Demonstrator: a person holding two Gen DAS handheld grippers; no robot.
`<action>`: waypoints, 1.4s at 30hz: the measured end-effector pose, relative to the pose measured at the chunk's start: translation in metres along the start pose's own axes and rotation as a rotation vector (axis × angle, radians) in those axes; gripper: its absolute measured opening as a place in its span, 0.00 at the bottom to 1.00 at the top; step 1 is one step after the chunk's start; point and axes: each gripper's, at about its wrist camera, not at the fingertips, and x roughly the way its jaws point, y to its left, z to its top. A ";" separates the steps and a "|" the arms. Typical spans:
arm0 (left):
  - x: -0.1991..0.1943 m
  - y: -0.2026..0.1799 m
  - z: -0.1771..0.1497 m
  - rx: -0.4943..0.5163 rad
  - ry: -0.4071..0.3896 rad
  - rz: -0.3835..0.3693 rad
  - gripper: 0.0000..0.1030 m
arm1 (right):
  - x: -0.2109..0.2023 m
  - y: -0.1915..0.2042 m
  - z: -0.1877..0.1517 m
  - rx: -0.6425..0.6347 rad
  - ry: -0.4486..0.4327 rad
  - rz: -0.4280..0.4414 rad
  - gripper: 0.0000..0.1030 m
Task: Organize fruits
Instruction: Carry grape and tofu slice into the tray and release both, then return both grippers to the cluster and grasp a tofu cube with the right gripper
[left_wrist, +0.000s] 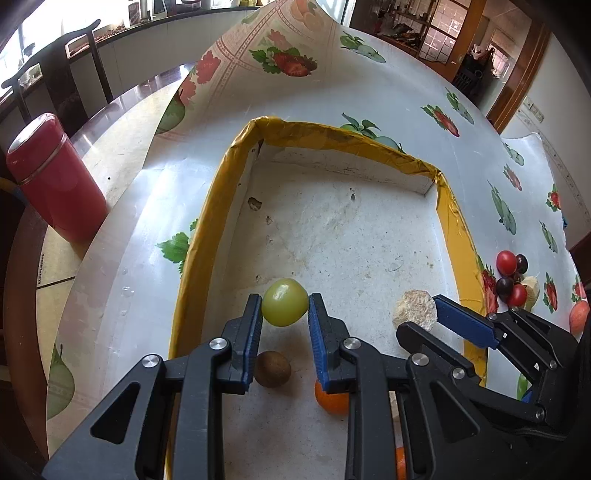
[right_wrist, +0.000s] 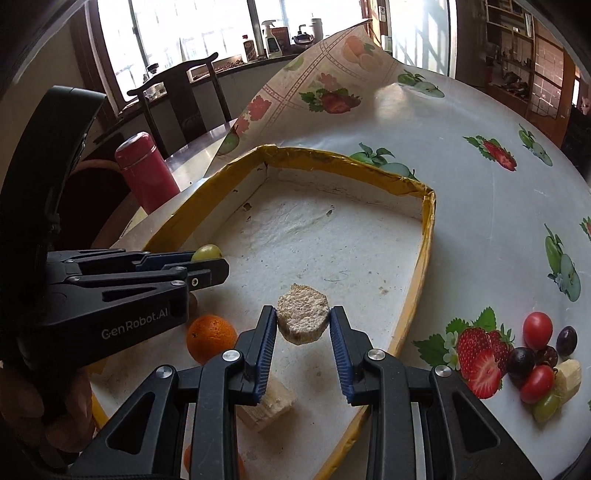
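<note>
Gripping a green grape (left_wrist: 284, 302), your left tongs (left_wrist: 284, 308) hang over the yellow-rimmed tray (left_wrist: 207, 206). Your right tongs (right_wrist: 303, 325) pinch a pale fruit slice (right_wrist: 303, 317); loose fruits (right_wrist: 535, 354) lie on the bench at three o'clock.

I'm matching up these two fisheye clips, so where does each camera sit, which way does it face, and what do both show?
Left wrist: sits on the left tongs, looking forward and down into the yellow-rimmed tray; its own fingers grip a green grape, and the right tongs enter from the right.
Right wrist: sits on the right tongs, facing the same tray; its fingers hold a pale fruit chunk, and the left tongs enter from the left.
Shared: tray, grape, chunk, orange, red flask.
</note>
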 end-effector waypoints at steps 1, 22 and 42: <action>0.001 -0.001 0.000 0.008 0.009 0.015 0.22 | 0.003 0.001 0.000 -0.005 0.006 -0.001 0.29; -0.061 -0.035 -0.035 0.006 -0.111 -0.045 0.54 | -0.083 -0.022 -0.047 0.036 -0.124 0.005 0.48; -0.078 -0.140 -0.084 0.202 -0.104 -0.105 0.54 | -0.130 -0.101 -0.122 0.169 -0.089 -0.117 0.53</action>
